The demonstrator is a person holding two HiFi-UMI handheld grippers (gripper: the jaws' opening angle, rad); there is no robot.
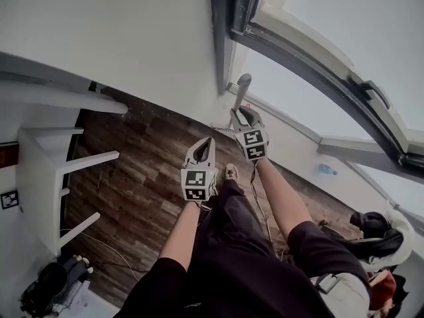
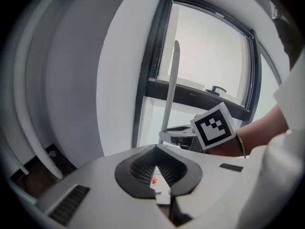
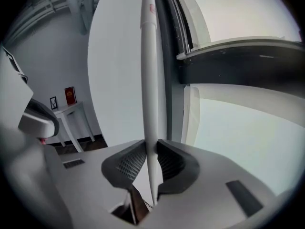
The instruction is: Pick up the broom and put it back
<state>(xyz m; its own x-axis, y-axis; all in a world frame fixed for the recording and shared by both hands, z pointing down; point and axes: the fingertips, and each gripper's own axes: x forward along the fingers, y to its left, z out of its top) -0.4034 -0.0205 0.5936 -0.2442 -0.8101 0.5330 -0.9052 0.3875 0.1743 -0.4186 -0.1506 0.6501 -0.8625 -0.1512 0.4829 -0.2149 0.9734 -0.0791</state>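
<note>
The broom shows only as a pale grey-white handle [image 1: 242,90], upright in front of the corner where the white wall meets the dark window frame. My right gripper [image 1: 244,113] is shut on this handle, which runs up between its pads [image 3: 129,164] in the right gripper view, the broom handle [image 3: 148,80] reaching the top of the picture. The broom's head is hidden. My left gripper [image 1: 205,144] hangs a little lower and to the left, jaws together on nothing. In the left gripper view the left gripper [image 2: 153,156] faces the broom handle [image 2: 171,87] and the right gripper's marker cube [image 2: 213,126].
A white table [image 1: 41,172] stands on the left of the dark wood floor [image 1: 142,171]. Dark gear with cables [image 1: 54,289] lies at the bottom left. The black-framed window [image 1: 311,68] runs along the right, with a dark bag [image 1: 377,227] below it. My legs and a shoe [image 1: 230,173] fill the lower middle.
</note>
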